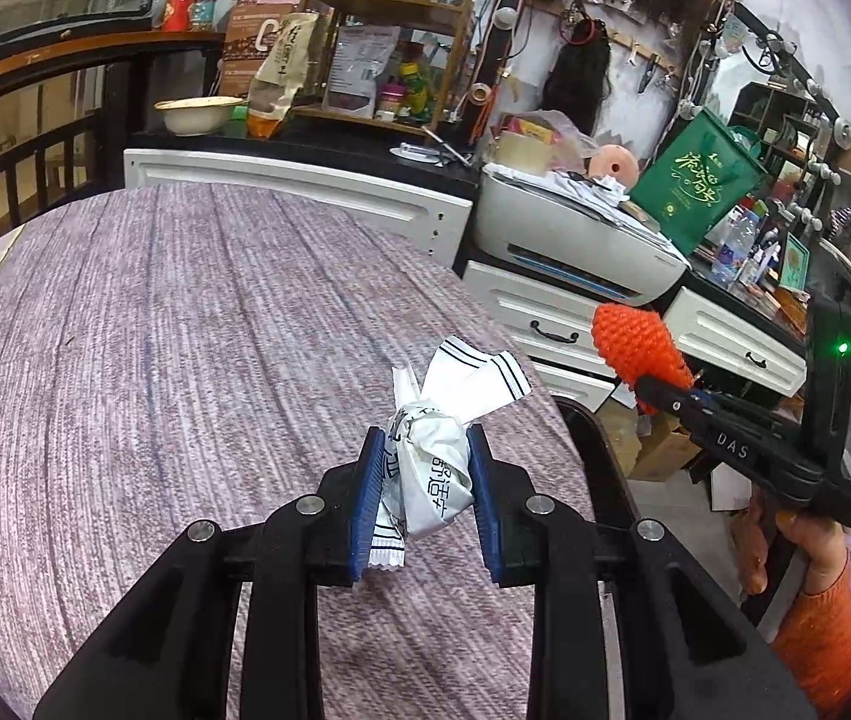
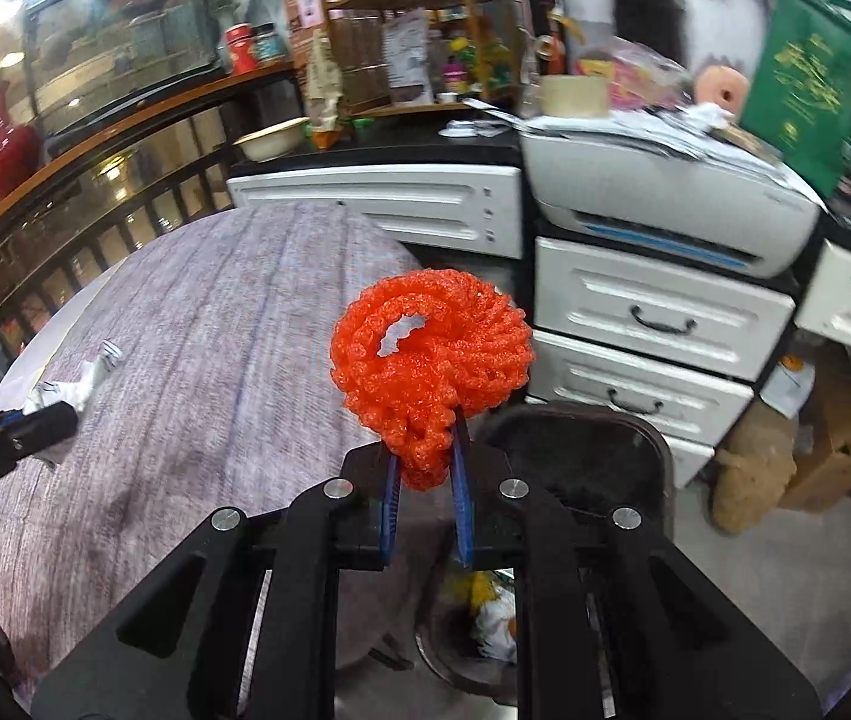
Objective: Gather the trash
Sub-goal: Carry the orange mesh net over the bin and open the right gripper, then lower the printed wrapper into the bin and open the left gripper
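Note:
My left gripper [image 1: 422, 468] is shut on a crumpled white wrapper [image 1: 431, 468] with dark print, held just above the purple-grey tablecloth [image 1: 185, 330]. My right gripper [image 2: 425, 480] is shut on an orange foam net [image 2: 431, 360], held past the table's right edge. In the left wrist view the right gripper [image 1: 659, 384] and the net [image 1: 635, 342] show at the right. In the right wrist view the left gripper [image 2: 47, 417] and the wrapper [image 2: 80, 384] show at the far left. A trash bin [image 2: 473, 630] with some waste in it lies below the right gripper.
White drawers [image 2: 653, 324] and a printer [image 2: 665, 204] stand behind the table. A black chair back [image 2: 581, 456] sits by the table's right edge. A cluttered counter with a bowl [image 1: 197, 114] and shelves runs along the back. A cardboard box [image 2: 833, 450] is on the floor.

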`<state>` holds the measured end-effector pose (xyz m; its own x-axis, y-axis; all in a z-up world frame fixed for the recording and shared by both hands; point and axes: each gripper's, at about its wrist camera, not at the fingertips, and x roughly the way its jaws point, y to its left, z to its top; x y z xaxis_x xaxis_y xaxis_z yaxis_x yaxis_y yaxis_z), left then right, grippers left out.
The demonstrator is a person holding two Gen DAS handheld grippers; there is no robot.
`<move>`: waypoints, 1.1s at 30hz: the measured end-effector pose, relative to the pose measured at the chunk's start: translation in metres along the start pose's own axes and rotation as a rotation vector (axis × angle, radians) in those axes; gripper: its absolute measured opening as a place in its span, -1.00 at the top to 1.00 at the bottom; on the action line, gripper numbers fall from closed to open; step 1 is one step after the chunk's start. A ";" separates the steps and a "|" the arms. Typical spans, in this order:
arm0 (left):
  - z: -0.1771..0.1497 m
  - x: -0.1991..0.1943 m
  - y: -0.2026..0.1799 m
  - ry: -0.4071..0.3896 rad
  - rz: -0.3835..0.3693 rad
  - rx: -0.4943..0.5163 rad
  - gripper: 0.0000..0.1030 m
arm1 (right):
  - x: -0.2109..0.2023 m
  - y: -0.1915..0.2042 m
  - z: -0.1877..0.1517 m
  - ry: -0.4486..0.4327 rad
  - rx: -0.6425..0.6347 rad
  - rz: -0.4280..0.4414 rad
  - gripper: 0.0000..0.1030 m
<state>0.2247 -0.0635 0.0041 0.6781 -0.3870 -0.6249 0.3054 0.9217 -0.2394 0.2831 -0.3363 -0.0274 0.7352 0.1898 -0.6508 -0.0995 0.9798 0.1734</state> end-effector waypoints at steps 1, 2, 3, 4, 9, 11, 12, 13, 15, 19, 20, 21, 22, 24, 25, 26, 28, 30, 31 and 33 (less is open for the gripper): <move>-0.001 0.000 -0.003 -0.001 -0.007 0.002 0.46 | 0.001 -0.007 -0.003 0.007 0.017 -0.011 0.69; 0.000 0.001 -0.005 -0.001 -0.014 0.004 0.46 | 0.002 -0.011 -0.006 0.015 0.028 -0.017 0.69; 0.000 0.001 -0.009 -0.001 -0.017 0.006 0.46 | 0.003 -0.016 -0.010 0.024 0.039 -0.024 0.69; 0.000 0.002 -0.012 -0.002 -0.023 0.010 0.46 | 0.006 -0.023 -0.014 0.034 0.054 -0.037 0.69; 0.002 0.006 -0.027 -0.005 -0.044 0.025 0.46 | 0.024 -0.045 -0.029 0.080 0.103 -0.077 0.69; 0.003 0.007 -0.033 -0.009 -0.052 0.028 0.46 | 0.035 -0.053 -0.037 0.110 0.120 -0.089 0.69; 0.003 0.008 -0.035 -0.009 -0.057 0.029 0.46 | 0.043 -0.058 -0.040 0.128 0.130 -0.100 0.69; 0.003 0.009 -0.038 -0.008 -0.063 0.030 0.46 | 0.050 -0.062 -0.044 0.142 0.139 -0.109 0.69; 0.004 0.011 -0.043 -0.007 -0.069 0.034 0.46 | 0.068 -0.069 -0.050 0.186 0.157 -0.125 0.69; 0.004 0.015 -0.051 -0.001 -0.083 0.042 0.46 | 0.098 -0.084 -0.068 0.252 0.216 -0.137 0.41; 0.004 0.015 -0.052 0.001 -0.085 0.043 0.46 | 0.106 -0.087 -0.073 0.269 0.230 -0.150 0.07; 0.003 0.016 -0.054 0.003 -0.088 0.044 0.46 | 0.110 -0.089 -0.078 0.280 0.240 -0.164 -0.12; 0.003 0.017 -0.055 0.006 -0.091 0.045 0.46 | 0.113 -0.091 -0.081 0.285 0.248 -0.177 -0.28; 0.002 0.018 -0.059 0.010 -0.098 0.050 0.46 | 0.119 -0.096 -0.090 0.301 0.262 -0.192 -0.28; 0.002 0.019 -0.061 0.012 -0.101 0.054 0.46 | 0.121 -0.098 -0.094 0.318 0.274 -0.194 -0.28; 0.002 0.020 -0.064 0.014 -0.104 0.057 0.46 | 0.121 -0.099 -0.097 0.322 0.283 -0.191 -0.28; 0.000 0.022 -0.069 0.020 -0.114 0.069 0.46 | 0.117 -0.100 -0.100 0.318 0.294 -0.185 -0.28; -0.001 0.024 -0.076 0.027 -0.126 0.079 0.46 | 0.109 -0.102 -0.103 0.304 0.297 -0.195 -0.28; -0.002 0.026 -0.079 0.030 -0.131 0.084 0.46 | 0.105 -0.103 -0.104 0.298 0.301 -0.198 -0.28; -0.002 0.029 -0.086 0.036 -0.144 0.094 0.46 | 0.097 -0.107 -0.106 0.289 0.314 -0.199 -0.28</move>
<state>0.2167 -0.1537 0.0050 0.5992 -0.5116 -0.6158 0.4595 0.8496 -0.2588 0.2934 -0.4165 -0.1875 0.4980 0.0533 -0.8656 0.2646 0.9412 0.2102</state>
